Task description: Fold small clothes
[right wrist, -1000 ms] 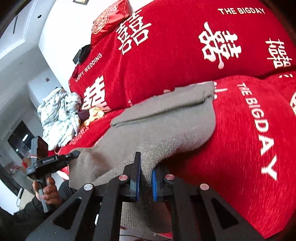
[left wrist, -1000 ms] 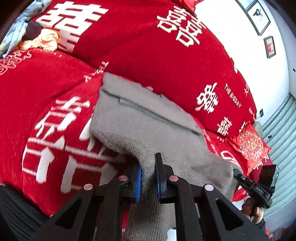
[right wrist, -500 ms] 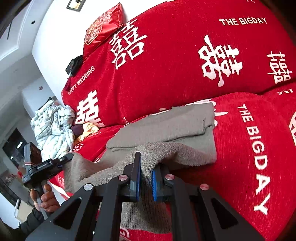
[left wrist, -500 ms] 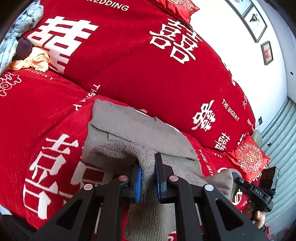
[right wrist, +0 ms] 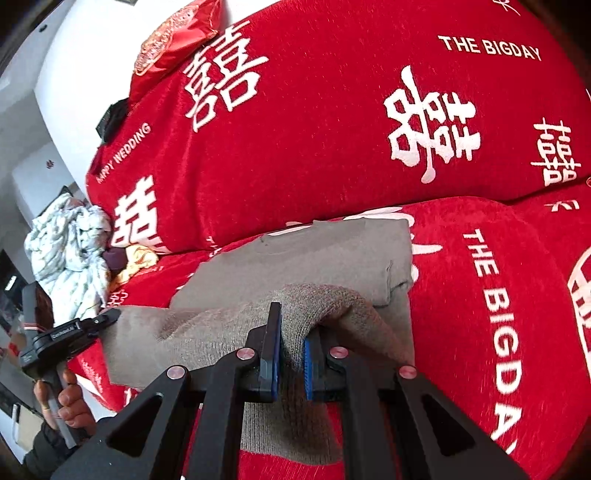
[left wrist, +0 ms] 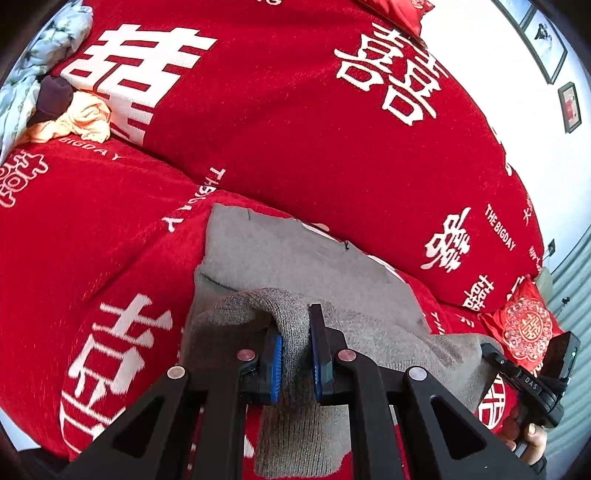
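Left wrist view
- Left gripper: jaws closed on a raised fold of the grey knit garment; the knit is pinched between the two blue pads and hangs below them.
- Garment: lies on the seat cushion of the red sofa, its far edge touching the foot of the backrest; the near hem is lifted and doubled over the flat part.
- Right gripper: at the right edge of the picture, its tip at the other end of the lifted hem; a hand grips its handle.
- Far left corner of the seat: a crumpled yellow cloth beside a pale patterned bundle.
- Right end of the sofa: a small red cushion.
- Wall: framed pictures.

Right wrist view
- Right gripper: jaws closed on the same lifted hem of the garment, knit squeezed between the blue pads.
- Garment: flat part spread back to the backrest of the sofa, folded layers showing at its right edge.
- Left gripper: at the left, its tip on the hem's other end; a hand holds the handle.
- Left end of the seat: the patterned bundle and yellow cloth.
- Top of the backrest: a red cushion.
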{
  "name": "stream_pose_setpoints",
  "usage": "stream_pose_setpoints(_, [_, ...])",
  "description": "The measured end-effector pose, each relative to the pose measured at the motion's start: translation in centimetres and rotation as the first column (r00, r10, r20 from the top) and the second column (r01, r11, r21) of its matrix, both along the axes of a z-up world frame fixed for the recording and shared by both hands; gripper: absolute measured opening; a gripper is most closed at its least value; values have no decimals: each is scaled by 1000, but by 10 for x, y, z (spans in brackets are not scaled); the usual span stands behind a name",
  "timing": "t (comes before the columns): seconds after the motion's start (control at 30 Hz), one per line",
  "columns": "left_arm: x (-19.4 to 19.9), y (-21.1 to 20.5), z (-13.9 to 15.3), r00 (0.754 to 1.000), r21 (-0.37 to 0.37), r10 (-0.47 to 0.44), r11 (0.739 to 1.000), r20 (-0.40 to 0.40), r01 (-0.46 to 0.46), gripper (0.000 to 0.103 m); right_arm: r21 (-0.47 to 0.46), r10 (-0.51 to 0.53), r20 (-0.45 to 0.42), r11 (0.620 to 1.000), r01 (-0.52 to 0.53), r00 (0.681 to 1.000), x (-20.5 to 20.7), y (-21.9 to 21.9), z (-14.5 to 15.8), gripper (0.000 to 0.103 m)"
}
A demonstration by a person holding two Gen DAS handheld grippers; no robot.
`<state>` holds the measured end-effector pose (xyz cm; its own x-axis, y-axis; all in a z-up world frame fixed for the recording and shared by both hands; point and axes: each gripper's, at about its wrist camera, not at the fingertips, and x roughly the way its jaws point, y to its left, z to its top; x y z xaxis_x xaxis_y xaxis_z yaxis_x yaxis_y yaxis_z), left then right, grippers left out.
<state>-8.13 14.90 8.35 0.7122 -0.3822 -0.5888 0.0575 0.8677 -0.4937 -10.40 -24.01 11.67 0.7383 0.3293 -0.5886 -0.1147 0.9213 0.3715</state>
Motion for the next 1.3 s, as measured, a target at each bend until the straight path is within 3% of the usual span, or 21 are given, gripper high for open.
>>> stream_pose_setpoints(0.57, [62, -10, -1, 997, 52, 25, 998, -71, -21, 14, -62, -49, -89, 997, 44, 995, 65, 5, -6, 10])
stream_pose_setpoints(1.3, [119, -34, 8, 997, 155, 14, 988, -73, -3, 14, -94, -75, -139, 994, 62, 987, 127, -1, -13, 10])
